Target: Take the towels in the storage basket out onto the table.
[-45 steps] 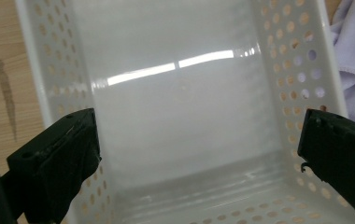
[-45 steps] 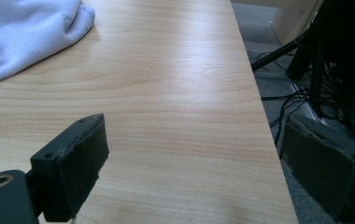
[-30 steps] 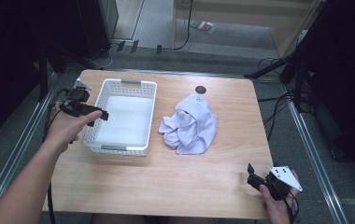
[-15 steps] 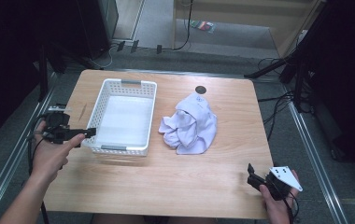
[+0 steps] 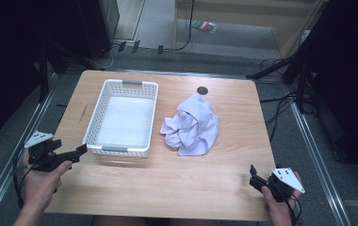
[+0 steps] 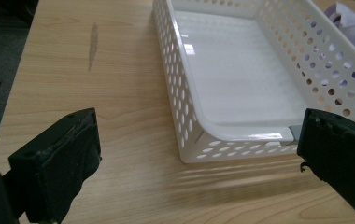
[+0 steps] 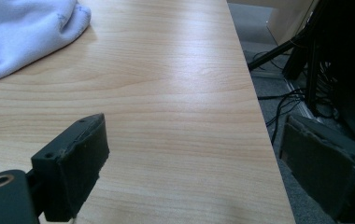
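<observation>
Hovering with jaws spread: left gripper (image 5: 80, 151) beside white basket's (image 5: 102, 100) near corner, right gripper (image 5: 254, 178) at surface (image 5: 177, 183) edge, apart from crumpled cloth (image 5: 191, 125).

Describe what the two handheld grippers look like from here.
Both are black handheld units. The left gripper and the right gripper each carry a grey three-cornered plate on top and trail a dark cable. Their jaws are thick, black, blocky pads with rough, worn edges. The forearms show no sleeves.
</observation>
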Tool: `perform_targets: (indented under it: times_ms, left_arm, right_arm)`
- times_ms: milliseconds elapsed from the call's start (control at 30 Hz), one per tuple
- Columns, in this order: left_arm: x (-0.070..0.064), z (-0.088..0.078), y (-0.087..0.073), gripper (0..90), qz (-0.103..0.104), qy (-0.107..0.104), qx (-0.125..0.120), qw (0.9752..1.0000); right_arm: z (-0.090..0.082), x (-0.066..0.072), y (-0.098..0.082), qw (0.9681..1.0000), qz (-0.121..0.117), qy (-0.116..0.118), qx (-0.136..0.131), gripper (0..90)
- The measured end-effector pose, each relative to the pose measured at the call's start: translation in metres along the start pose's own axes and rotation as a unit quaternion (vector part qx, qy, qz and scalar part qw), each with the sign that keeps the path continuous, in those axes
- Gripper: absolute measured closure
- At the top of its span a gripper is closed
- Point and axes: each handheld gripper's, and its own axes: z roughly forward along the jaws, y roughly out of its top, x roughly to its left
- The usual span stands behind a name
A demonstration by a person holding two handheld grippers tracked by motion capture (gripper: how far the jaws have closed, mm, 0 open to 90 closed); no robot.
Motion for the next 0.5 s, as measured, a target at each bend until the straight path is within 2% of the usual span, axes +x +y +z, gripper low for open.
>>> perform_targets:
  times_ms: [67, 200, 367, 500]
  left_arm:
    - [0.004, -0.002, -0.008, 0.0, -0.002, 0.004, -0.018, 0.9998]
    - [0.012, -0.004, -0.021, 0.0, 0.001, 0.009, -0.038, 0.9992]
    - [0.026, -0.002, -0.039, 0.0, -0.006, 0.010, -0.044, 0.9990]
    - [0.038, -0.005, -0.053, 0.0, -0.010, 0.005, -0.060, 0.9981]
  right_arm:
    - [0.000, 0.000, 0.000, 1.0000, 0.000, 0.000, 0.000, 8.3]
    - [0.000, 0.000, 0.000, 1.0000, 0.000, -0.001, 0.000, 8.3]
    - [0.000, 0.000, 0.000, 1.0000, 0.000, -0.001, 0.000, 8.3]
    - [0.000, 0.000, 0.000, 1.0000, 0.001, -0.001, 0.000, 8.3]
